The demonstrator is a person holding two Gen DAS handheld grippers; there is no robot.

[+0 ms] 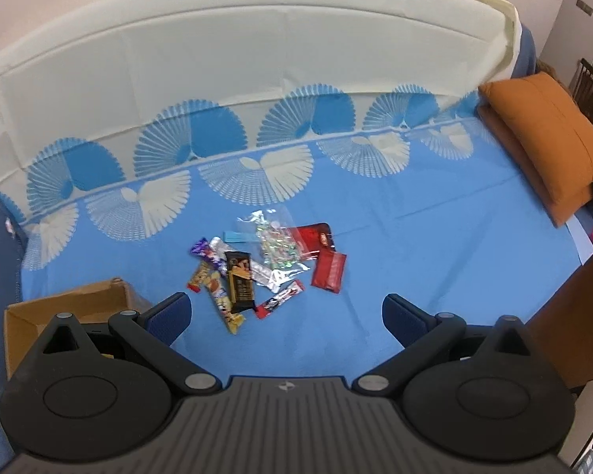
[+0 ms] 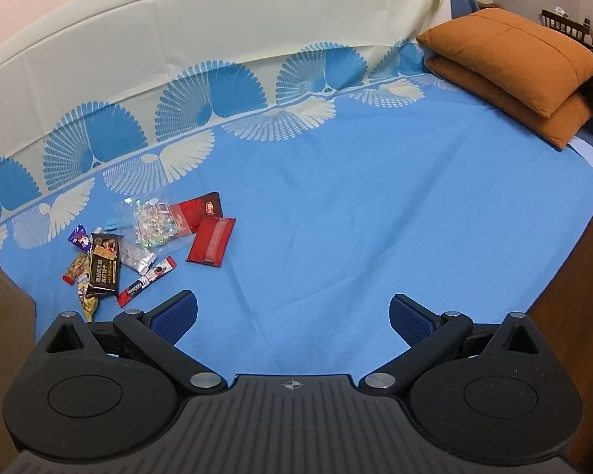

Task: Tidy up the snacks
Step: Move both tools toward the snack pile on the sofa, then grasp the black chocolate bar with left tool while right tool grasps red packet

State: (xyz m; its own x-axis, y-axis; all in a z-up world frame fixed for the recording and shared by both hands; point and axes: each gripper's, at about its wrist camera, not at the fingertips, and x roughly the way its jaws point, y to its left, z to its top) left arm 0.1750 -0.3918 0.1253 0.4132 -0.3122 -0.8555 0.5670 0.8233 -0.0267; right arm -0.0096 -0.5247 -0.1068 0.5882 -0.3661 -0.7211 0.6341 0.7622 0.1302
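Note:
A small heap of snacks lies on the blue bedsheet [image 1: 415, 245]. It holds a dark brown bar [image 1: 240, 281] [image 2: 105, 266], a clear bag of candies [image 1: 278, 245] [image 2: 154, 223], a red packet [image 1: 329, 270] [image 2: 210, 241], a thin red stick sachet [image 1: 279, 299] [image 2: 147, 281] and a yellow wrapper [image 1: 222, 303]. An open cardboard box [image 1: 71, 300] stands left of the heap. My left gripper [image 1: 286, 318] hovers open just short of the heap. My right gripper [image 2: 294, 318] is open above bare sheet, right of the snacks. Both hold nothing.
Two orange pillows [image 1: 549, 138] [image 2: 514, 67] are stacked at the far right. A cream headboard [image 1: 257, 51] runs along the back. A brown wooden edge [image 2: 573, 296] borders the bed on the right. The cardboard box wall [image 2: 4, 316] shows at the left.

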